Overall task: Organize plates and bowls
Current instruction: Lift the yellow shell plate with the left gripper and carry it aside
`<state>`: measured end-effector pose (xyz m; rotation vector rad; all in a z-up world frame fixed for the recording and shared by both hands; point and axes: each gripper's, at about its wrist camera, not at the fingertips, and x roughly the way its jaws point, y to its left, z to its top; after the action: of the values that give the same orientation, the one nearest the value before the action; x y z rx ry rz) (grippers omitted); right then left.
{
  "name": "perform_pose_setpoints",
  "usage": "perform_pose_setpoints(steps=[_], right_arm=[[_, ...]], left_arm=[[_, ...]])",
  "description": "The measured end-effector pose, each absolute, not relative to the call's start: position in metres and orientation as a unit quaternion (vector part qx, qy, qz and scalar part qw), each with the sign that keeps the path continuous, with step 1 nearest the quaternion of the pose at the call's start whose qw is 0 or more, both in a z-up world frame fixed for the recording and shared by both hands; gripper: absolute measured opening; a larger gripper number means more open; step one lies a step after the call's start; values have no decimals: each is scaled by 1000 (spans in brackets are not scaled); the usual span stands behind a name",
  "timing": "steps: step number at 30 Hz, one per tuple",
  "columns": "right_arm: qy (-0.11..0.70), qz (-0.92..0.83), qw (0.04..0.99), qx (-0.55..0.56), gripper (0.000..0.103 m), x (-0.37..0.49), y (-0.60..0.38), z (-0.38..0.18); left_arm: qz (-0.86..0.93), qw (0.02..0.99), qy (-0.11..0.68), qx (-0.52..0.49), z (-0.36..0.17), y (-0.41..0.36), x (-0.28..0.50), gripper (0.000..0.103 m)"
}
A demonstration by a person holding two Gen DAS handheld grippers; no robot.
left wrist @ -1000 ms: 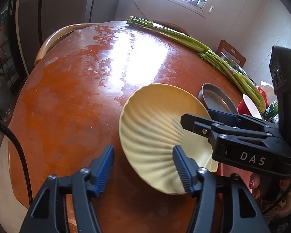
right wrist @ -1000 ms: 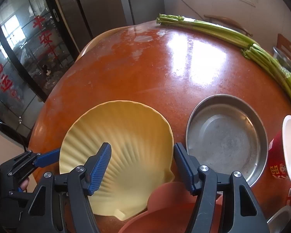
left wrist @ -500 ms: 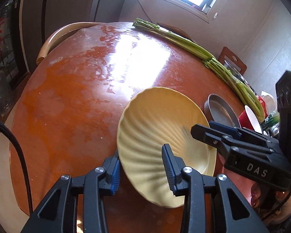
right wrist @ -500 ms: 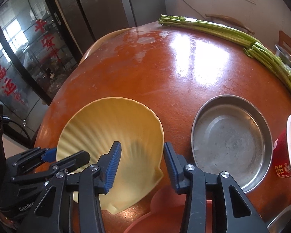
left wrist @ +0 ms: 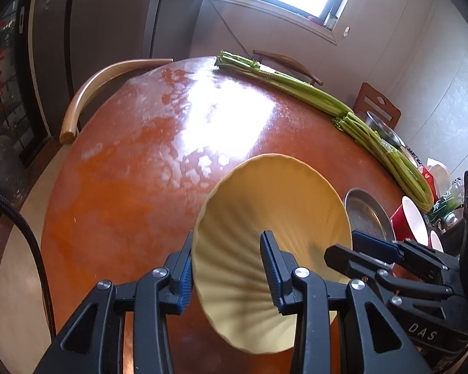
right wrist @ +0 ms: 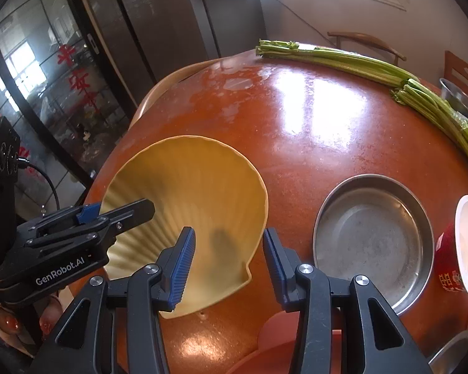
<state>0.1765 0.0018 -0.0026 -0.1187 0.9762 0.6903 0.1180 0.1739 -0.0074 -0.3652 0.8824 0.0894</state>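
Note:
A yellow shell-shaped plate (left wrist: 274,205) (right wrist: 187,187) hangs tilted above the round red-brown table (left wrist: 140,187) (right wrist: 312,143), carried between both grippers. My left gripper (left wrist: 227,274) is shut on the plate's left rim, one blue pad inside and one outside. In the right wrist view that left gripper (right wrist: 121,215) reaches in from the left. My right gripper (right wrist: 229,265) is shut on the plate's near right rim beside its hinge end, and shows from the right as the right gripper (left wrist: 374,255) in the left wrist view. A round steel plate (right wrist: 371,243) (left wrist: 365,215) lies flat just right of the shell plate.
A red paper cup (right wrist: 452,265) (left wrist: 411,218) stands right of the steel plate. Long celery stalks (right wrist: 374,65) (left wrist: 296,84) lie along the far right edge. A salmon-coloured dish (right wrist: 277,342) sits at the near edge, a steel bowl (right wrist: 458,96) at far right. Chair backs ring the table.
Both grippers went from open around the yellow plate to shut on its rims. The plate has since come up off the table and tilted steeply.

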Motion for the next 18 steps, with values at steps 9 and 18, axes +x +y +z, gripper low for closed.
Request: perform_pose_setpoints(steps=[9, 18], right_arm=[[470, 313, 824, -34, 47, 189, 7, -10], [483, 305, 820, -27, 47, 196, 9, -21]], left_arm=[[43, 884, 436, -160, -14, 185, 156, 40], [45, 873, 460, -157, -39, 190, 177, 40]])
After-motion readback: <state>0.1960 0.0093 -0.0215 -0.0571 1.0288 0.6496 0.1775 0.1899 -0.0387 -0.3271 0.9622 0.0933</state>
